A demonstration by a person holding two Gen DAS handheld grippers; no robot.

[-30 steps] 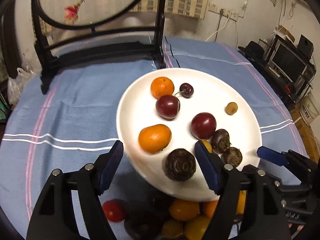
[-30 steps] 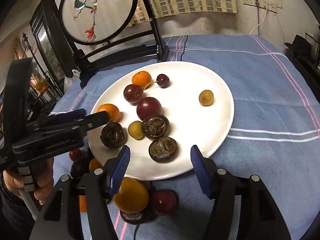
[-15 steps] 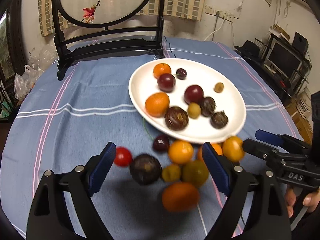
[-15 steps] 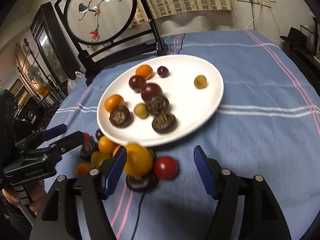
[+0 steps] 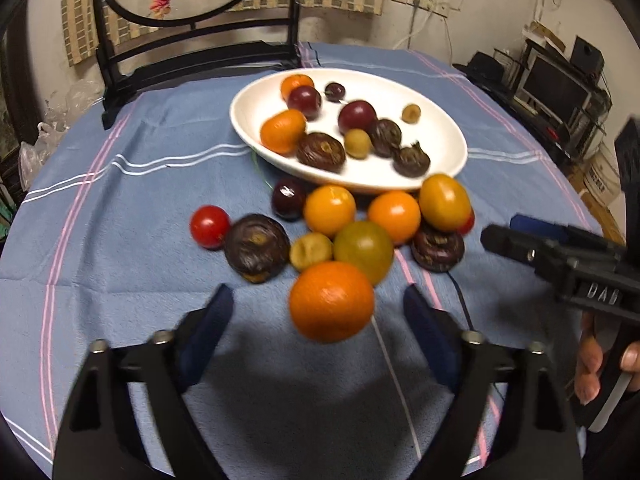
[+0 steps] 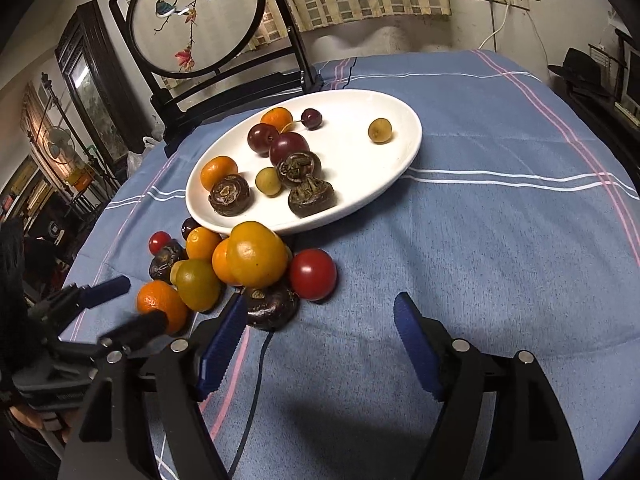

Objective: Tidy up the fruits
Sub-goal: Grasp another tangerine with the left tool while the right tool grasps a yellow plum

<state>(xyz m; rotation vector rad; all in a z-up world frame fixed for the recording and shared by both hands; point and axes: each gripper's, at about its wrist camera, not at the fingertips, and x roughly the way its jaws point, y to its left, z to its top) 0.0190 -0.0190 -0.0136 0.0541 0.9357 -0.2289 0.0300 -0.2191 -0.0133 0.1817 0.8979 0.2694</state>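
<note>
A white oval plate holds several fruits: oranges, dark plums, a cherry, brown chestnut-like fruits and small yellow ones. A pile of loose fruit lies on the blue cloth in front of it. My left gripper is open and empty, with an orange mandarin lying between its fingers' line. My right gripper is open and empty, just behind a dark brown fruit and a red tomato. The right gripper also shows at the right of the left wrist view.
A black-framed round embroidery screen stands at the table's far edge behind the plate. A thin dark cable runs across the cloth near my right gripper. Furniture and a monitor stand beyond the table's right side.
Both grippers have pulled back from the plate toward the near table edge. The loose fruit pile has come into full view in front of them.
</note>
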